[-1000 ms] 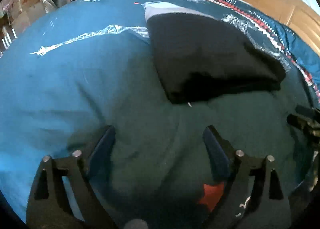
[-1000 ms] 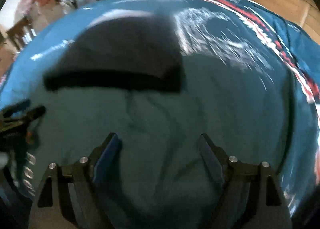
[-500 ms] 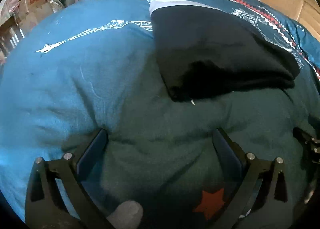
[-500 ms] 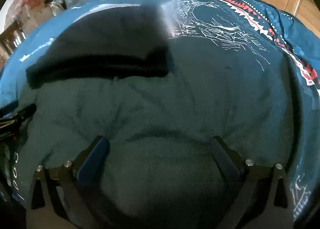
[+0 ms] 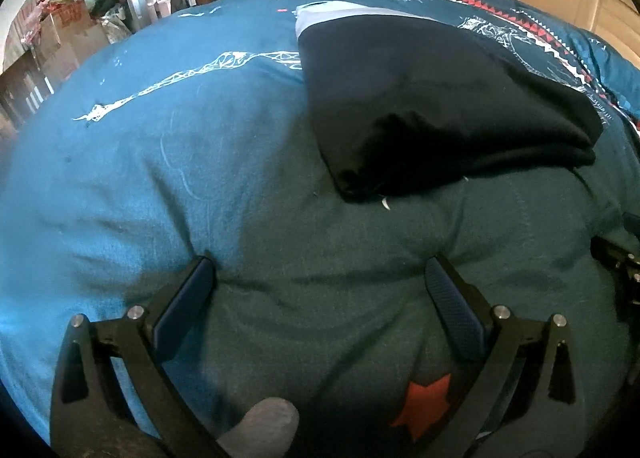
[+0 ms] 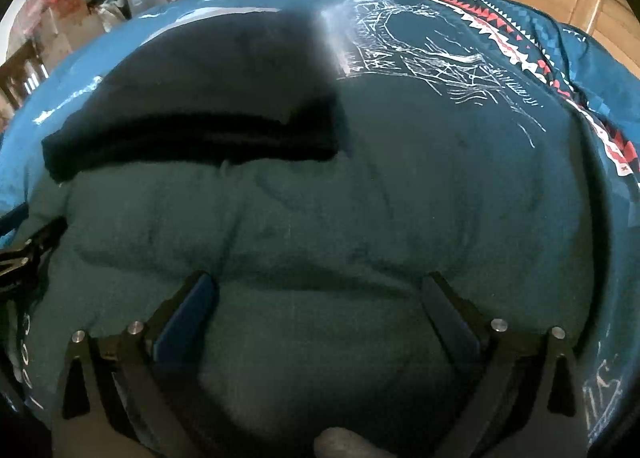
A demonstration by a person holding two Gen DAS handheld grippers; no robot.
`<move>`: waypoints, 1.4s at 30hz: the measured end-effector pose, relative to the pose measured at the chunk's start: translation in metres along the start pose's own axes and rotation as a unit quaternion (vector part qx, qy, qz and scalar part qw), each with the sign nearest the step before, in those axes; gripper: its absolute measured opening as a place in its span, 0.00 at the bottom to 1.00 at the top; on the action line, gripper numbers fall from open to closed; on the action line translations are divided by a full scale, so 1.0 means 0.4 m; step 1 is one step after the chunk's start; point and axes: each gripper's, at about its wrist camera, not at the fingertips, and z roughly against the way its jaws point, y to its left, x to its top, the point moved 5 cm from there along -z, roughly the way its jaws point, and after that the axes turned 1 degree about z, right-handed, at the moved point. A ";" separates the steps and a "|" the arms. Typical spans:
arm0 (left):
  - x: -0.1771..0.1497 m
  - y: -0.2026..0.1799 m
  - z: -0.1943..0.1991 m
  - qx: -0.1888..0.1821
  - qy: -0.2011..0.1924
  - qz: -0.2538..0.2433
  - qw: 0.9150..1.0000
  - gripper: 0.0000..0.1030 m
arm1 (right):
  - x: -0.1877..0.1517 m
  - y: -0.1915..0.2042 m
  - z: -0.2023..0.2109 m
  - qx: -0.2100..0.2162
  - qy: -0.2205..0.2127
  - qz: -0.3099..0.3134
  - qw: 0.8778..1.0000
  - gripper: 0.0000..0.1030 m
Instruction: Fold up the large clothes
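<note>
Bed (image 5: 120, 161) w/ blue printed cover fills both views. Dark teal garment (image 5: 320, 258) lies spread across it, near side bunched; folded black garment (image 5: 432, 113) sits just behind, touching it. Teal one looks soft, thick, limp, prob. heavy-ish; best pinched at the near hem. Left hand-held gripper (image 5: 320, 278) & right hand-held gripper (image 6: 320, 290): both wide open, tips pressed into teal fabric, nothing gripped.

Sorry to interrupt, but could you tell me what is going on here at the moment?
A person is folding clothes on a bed with a pair of hand-held tongs in each hand. Both the left tongs and the right tongs are open and pressed down onto a dark teal garment spread over the blue patterned bedspread. A black garment already lies folded just beyond it.
</note>
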 end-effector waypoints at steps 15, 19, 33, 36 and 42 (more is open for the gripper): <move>0.000 0.001 -0.001 0.005 -0.002 -0.001 1.000 1.00 | 0.001 -0.001 -0.003 -0.002 -0.005 -0.005 1.000 1.00; 0.000 0.001 -0.002 0.004 -0.003 0.000 1.000 1.00 | 0.002 -0.005 -0.003 0.001 -0.006 -0.009 1.000 1.00; 0.000 -0.008 0.001 0.012 -0.001 -0.001 1.000 1.00 | 0.005 -0.011 -0.004 0.001 -0.008 -0.012 1.000 1.00; 0.000 -0.008 0.000 0.012 -0.001 -0.001 1.000 1.00 | 0.006 -0.012 -0.004 0.001 -0.008 -0.012 1.000 1.00; 0.001 -0.009 -0.001 0.012 -0.001 0.000 1.000 1.00 | 0.006 -0.012 -0.004 0.000 -0.008 -0.012 1.000 1.00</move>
